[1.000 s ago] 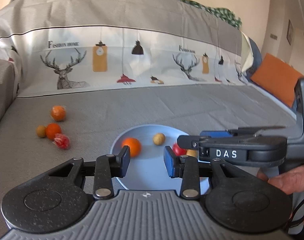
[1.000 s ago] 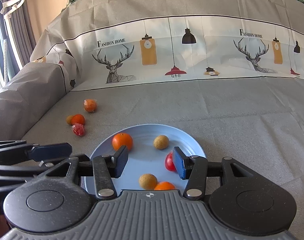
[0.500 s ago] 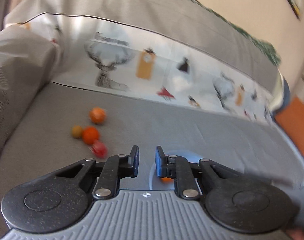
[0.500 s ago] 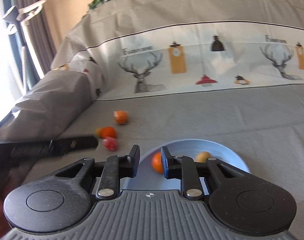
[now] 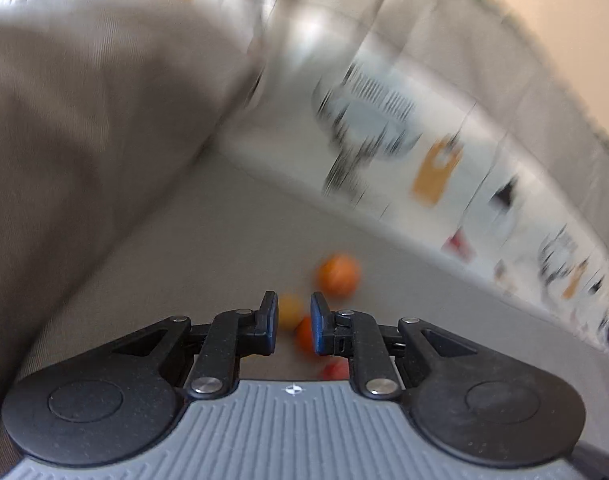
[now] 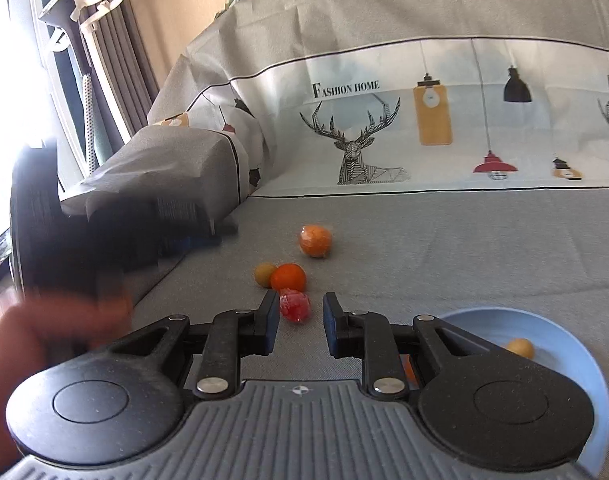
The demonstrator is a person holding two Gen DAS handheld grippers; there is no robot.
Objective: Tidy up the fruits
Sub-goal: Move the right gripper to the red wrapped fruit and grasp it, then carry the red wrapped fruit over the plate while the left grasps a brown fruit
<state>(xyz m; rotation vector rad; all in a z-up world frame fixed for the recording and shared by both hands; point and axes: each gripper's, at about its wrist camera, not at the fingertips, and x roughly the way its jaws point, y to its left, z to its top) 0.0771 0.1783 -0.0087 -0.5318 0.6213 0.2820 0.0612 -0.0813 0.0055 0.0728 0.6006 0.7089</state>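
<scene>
Both sets of jaws stand partly apart and hold nothing: the left gripper (image 5: 291, 328) has a narrow gap, its view blurred, the right gripper (image 6: 298, 326) a wider one. Four loose fruits lie on the grey sofa seat (image 6: 444, 248) left of the blue plate (image 6: 564, 330): wrapped orange (image 6: 315, 241), plain orange (image 6: 288, 278), small yellow fruit (image 6: 264, 274), red wrapped fruit (image 6: 295, 305). Another yellow fruit (image 6: 520, 347) lies in that plate.

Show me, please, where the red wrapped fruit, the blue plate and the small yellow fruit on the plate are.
red wrapped fruit (image 6: 294, 305), right wrist view, middle of its wrapper.
blue plate (image 6: 488, 324), right wrist view, bare inner surface near the far rim.
small yellow fruit (image 6: 520, 347), right wrist view, its visible top.
</scene>
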